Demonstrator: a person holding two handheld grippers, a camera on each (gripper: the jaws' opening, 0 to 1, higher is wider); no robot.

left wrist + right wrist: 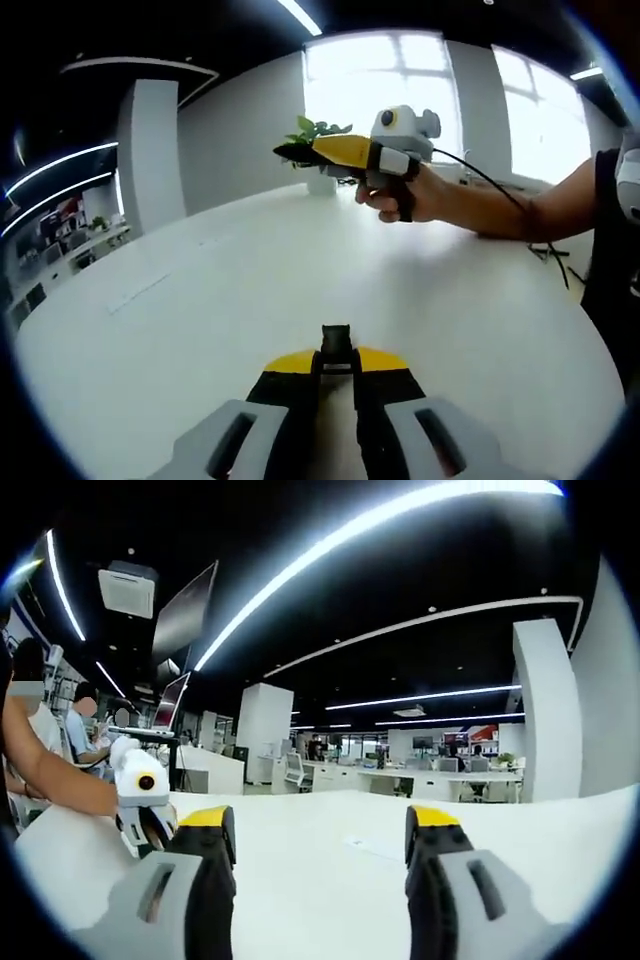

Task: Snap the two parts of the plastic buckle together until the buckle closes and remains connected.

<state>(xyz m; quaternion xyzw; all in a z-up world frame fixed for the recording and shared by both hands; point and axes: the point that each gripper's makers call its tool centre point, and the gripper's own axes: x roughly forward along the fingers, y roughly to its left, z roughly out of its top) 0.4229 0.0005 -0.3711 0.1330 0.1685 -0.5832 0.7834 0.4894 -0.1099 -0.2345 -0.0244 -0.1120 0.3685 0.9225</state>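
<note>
The left gripper (337, 368) is clamped on a small black buckle part (336, 340) between its 2 yellow-tipped jaws, just above the white table (200, 300). Far across the table to the right, a hand (410, 195) holds the right gripper (290, 151) in the air, its tips together on something dark and too small to identify. In the right gripper view, the right gripper (322, 832) shows jaws wide apart, with the left gripper (143, 800) at far left.
</note>
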